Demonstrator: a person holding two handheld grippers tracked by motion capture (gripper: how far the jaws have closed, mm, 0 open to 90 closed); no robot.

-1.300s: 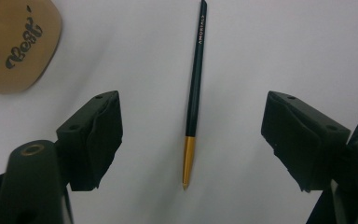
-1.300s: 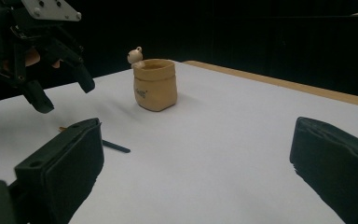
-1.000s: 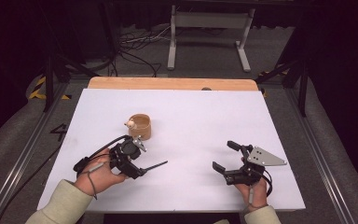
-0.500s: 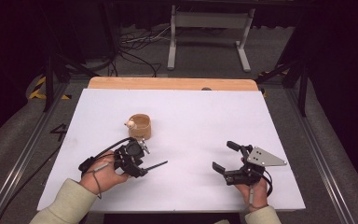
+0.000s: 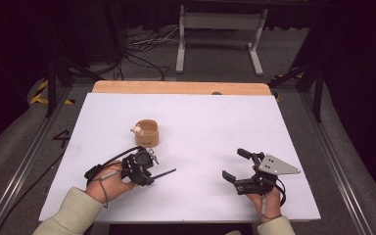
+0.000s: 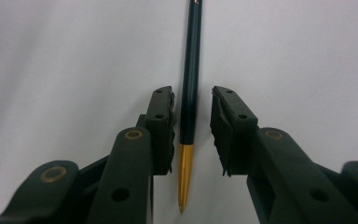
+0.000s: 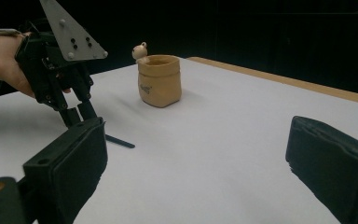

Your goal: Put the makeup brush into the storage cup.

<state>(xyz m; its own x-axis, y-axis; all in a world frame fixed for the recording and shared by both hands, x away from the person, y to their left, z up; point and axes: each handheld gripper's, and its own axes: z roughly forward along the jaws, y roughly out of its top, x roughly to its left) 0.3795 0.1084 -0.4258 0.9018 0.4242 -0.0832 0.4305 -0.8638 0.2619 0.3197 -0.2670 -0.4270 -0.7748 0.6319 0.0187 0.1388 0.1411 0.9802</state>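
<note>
Since a second ago the left gripper (image 5: 152, 172) has edged forward along the white rectangular surface (image 5: 210, 127); its jaws stand slightly apart around a dark slim pencil with a gold tip (image 6: 189, 93) lying flat. The right gripper (image 5: 235, 169) rests wide open, well apart. A small tan pouch-like cup (image 5: 147, 133) bearing a tiny pale figurine (image 5: 136, 129) stands just beyond.
</note>
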